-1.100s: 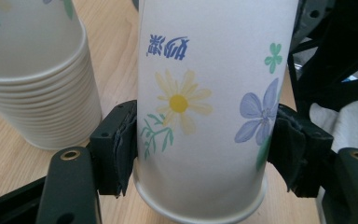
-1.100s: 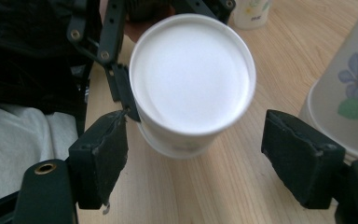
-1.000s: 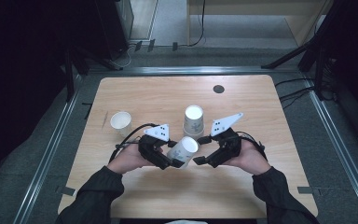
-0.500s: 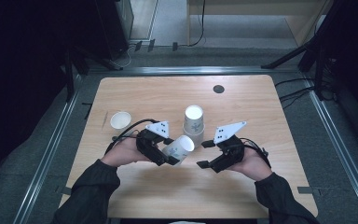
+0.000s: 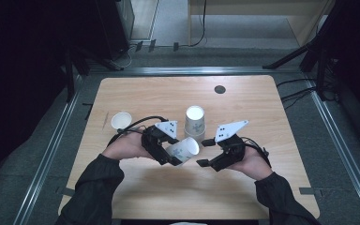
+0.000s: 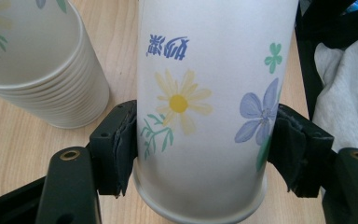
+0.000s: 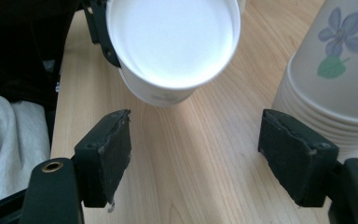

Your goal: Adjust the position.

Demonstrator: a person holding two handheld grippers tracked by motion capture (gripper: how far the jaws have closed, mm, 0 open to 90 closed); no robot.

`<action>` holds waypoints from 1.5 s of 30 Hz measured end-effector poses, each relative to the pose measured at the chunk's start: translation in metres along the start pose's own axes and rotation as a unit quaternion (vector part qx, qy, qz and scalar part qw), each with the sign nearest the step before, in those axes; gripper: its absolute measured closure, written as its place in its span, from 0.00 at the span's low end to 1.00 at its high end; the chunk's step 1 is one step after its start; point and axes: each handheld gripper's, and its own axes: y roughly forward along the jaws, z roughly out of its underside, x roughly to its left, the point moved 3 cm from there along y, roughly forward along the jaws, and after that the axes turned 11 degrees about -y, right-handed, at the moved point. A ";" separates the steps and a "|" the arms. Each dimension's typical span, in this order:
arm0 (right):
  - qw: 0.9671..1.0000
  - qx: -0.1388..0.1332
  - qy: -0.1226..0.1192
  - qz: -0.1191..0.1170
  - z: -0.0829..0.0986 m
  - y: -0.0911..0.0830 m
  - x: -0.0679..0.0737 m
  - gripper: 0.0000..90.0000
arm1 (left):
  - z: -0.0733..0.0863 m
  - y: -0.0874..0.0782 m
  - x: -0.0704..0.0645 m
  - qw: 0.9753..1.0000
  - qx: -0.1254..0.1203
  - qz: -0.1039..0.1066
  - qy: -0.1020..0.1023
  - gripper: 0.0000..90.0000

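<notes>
My left tool (image 5: 172, 151) gripped the flowered paper cup (image 5: 183, 149) (tipped sideways); my right tool (image 5: 208, 152) stood wide, holding nothing, beside the cup stack (image 5: 195, 123).

We see a worktop (image 5: 272, 197) of pale wood with fine straight grain and a smooth, matt finish. The paper cup (image 6: 205, 93) in our left claw (image 6: 200, 149) is thin matt paper printed with flowers, its inside (image 7: 170, 39) plain white and faintly glossy. The stack of cups (image 5: 195, 121) near the worktop's middle is the same printed paper, with ridged rolled rims. Both claws are black matt plastic; our right claw (image 7: 196, 156) has rough, worn rubbery pads (image 7: 116, 151) with frayed edges. Brass-coloured metal rivets (image 6: 70, 154) sit in the jaws.
</notes>
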 end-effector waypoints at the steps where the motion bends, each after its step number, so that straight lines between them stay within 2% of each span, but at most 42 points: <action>1: 1.000 0.000 0.001 -0.001 -0.001 0.000 0.000 0.28 | 0.000 0.001 0.000 1.000 0.001 -0.003 -0.003 0.34; 9: 1.000 -0.001 -0.007 -0.012 -0.003 0.005 0.003 0.28 | 0.003 0.009 -0.007 0.999 0.038 0.000 -0.001 0.34; 15: 0.999 -0.004 -0.014 -0.028 -0.007 0.010 0.006 0.28 | 0.000 0.017 -0.010 0.998 0.057 -0.007 0.011 0.34; 19: 0.999 0.004 -0.015 -0.037 -0.008 0.017 0.009 0.28 | -0.003 0.024 -0.012 0.997 0.071 -0.001 -0.004 0.34; 22: 0.999 0.008 -0.020 -0.046 -0.009 0.022 0.011 0.28 | -0.004 0.029 -0.015 0.997 0.074 0.001 0.003 0.34; 25: 0.998 0.014 -0.020 -0.052 -0.009 0.025 0.012 0.31 | -0.005 0.031 -0.017 0.997 0.073 0.006 0.009 0.33; 26: 0.998 0.015 -0.029 -0.050 -0.009 0.026 0.012 0.32 | -0.005 0.031 -0.017 0.997 0.073 0.006 0.010 0.33; 29: 0.998 0.016 -0.022 -0.062 -0.009 0.025 0.013 0.37 | -0.005 0.031 -0.016 0.997 0.070 0.008 0.011 0.33; 34: 0.998 0.021 -0.022 -0.062 -0.009 0.023 0.013 0.38 | -0.003 0.032 -0.017 0.998 0.052 0.007 0.033 0.31; 37: 0.998 0.020 -0.024 -0.057 -0.010 0.021 0.013 0.38 | -0.003 0.032 -0.014 0.998 0.050 0.012 0.025 0.28; 40: 0.998 0.019 -0.023 -0.053 -0.010 0.019 0.012 0.38 | -0.003 0.030 -0.012 0.999 0.047 0.009 0.021 0.21; 45: 0.998 0.015 -0.023 -0.051 -0.010 0.015 0.011 0.38 | -0.001 0.027 -0.010 1.000 0.025 0.015 0.012 0.18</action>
